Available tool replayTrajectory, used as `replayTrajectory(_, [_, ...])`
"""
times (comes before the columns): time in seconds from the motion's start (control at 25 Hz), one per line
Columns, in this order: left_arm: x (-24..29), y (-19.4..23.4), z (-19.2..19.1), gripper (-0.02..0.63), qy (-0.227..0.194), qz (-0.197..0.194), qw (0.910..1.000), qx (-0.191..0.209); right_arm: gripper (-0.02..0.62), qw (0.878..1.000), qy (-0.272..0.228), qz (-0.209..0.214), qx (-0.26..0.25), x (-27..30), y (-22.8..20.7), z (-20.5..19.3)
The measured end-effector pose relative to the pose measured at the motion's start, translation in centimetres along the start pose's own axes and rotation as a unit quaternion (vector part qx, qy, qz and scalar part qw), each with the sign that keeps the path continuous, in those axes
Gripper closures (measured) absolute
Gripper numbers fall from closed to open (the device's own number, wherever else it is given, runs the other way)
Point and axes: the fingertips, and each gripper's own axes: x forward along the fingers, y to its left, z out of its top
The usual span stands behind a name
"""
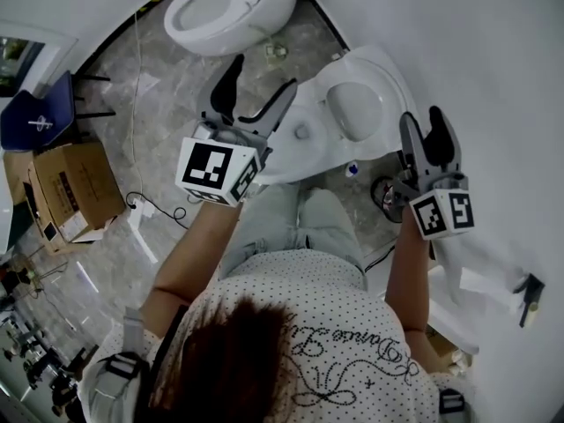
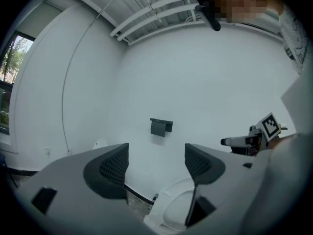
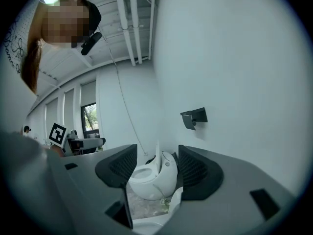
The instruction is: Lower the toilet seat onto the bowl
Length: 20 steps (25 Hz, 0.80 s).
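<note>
Grey marble bathroom floor, toilet seat [image 1: 337, 88] beneath, between left tool [image 1: 264, 73] and right tool [image 1: 423, 117], both spread, empty

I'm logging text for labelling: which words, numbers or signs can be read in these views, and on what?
"Danse Lu…": cursive print on the shirt, an uncertain reading; the rest is illegible.
Box: dark label print, too small to read.
Left cube, right cube: square markers only, no letters.
</note>
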Motion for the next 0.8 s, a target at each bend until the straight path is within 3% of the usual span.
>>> replayTrajectory(0.44, [3.7,0.5,-1.2,0.264,0.003,0.025,0.9995,-0.017,0.357,0.997,0.071,0.002,0.001,2.4,-5.6,-4.1])
replayTrajectory(0.8, [4.8,-0.8,-2.5,0.265,0.008,0.046,0.9988,-0.016,0.448,0.989,0.145,0.014,0.006,3.8,-10.3,-9.8])
